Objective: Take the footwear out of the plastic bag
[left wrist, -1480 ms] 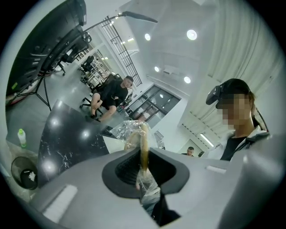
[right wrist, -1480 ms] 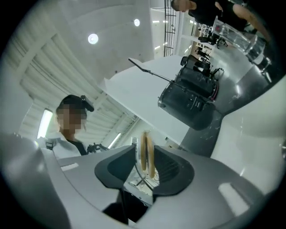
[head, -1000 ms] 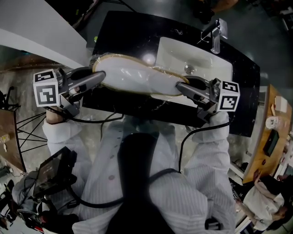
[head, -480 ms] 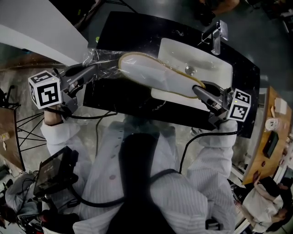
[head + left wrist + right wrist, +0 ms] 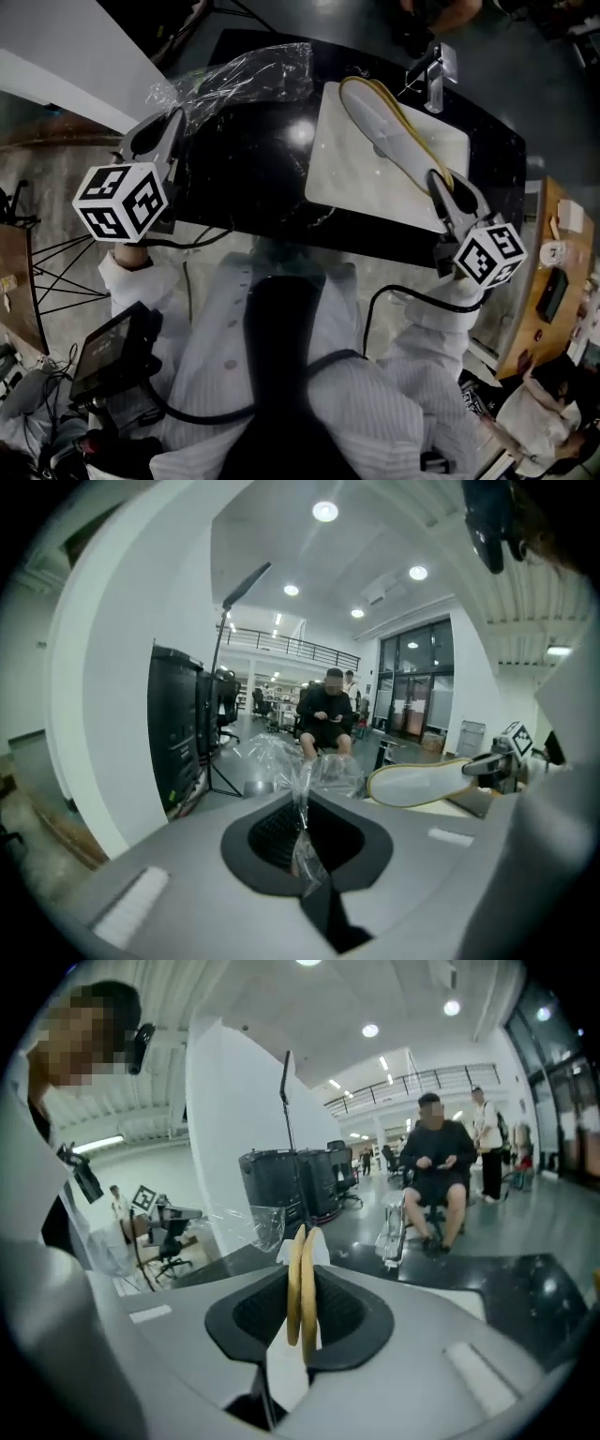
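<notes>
while the left fingers (image 5: 267,829) pinch one plastic bag (image 5: 239,75), the right fingers (image 5: 251,1321) clamp two slippers (image 5: 389,127).

The left tongs (image 5: 167,127) are closed tight, pinching a twist of the clear plastic bag (image 5: 234,75) between their pads. The right tongs (image 5: 441,183) clamp the end of the white slippers (image 5: 384,122), with the jaws slightly apart around them. The left arm (image 5: 141,281) and right arm (image 5: 445,305), in white sleeves, reach forward, spread wide.

Two slippers (image 5: 386,127), one plastic bag (image 5: 239,80), one sink (image 5: 349,180), one tap (image 5: 433,71).
</notes>
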Tool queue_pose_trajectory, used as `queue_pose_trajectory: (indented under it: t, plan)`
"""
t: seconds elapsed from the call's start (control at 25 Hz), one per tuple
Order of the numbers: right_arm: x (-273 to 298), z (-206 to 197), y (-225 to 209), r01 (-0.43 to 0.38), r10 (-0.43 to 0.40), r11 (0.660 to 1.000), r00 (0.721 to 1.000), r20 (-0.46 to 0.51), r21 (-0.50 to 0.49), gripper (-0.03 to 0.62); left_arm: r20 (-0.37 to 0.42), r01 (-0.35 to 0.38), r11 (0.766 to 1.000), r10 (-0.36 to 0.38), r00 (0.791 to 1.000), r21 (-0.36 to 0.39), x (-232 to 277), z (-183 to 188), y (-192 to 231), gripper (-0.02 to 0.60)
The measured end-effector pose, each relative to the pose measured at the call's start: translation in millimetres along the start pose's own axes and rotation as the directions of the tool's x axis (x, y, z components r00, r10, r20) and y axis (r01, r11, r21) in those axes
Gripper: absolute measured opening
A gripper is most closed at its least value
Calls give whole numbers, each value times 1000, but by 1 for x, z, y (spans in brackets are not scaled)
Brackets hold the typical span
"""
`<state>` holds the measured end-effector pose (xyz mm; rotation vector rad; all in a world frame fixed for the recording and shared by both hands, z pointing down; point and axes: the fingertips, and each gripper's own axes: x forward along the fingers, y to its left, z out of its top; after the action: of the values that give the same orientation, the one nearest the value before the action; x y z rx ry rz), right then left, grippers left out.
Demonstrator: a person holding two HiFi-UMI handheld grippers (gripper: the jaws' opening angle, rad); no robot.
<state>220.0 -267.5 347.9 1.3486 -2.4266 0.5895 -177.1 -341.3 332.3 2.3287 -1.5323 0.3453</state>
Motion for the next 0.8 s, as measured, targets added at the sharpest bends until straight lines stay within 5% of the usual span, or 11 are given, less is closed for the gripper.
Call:
queue_pose_trajectory:
  t: [0.16,0.28,0.4,0.8]
  plan:
    - [11,32,30,191,-167,970,973,161,-148,75,97,-110,994,108,989,22,9,6,-23,2]
    - [19,47,56,260,-218,955,941,260,-140,75,146,-110,993,114,983,-33,14,3,-45,2]
    - [28,51,80,260,-221,962,923,313,-86,75,162,-102,993,110,981,-57,18,-4,-65,2]
    - [37,47,107,186,-164,982,933,320,-40,74,147,-62,994,74,986,-87,18,-13,-84,2]
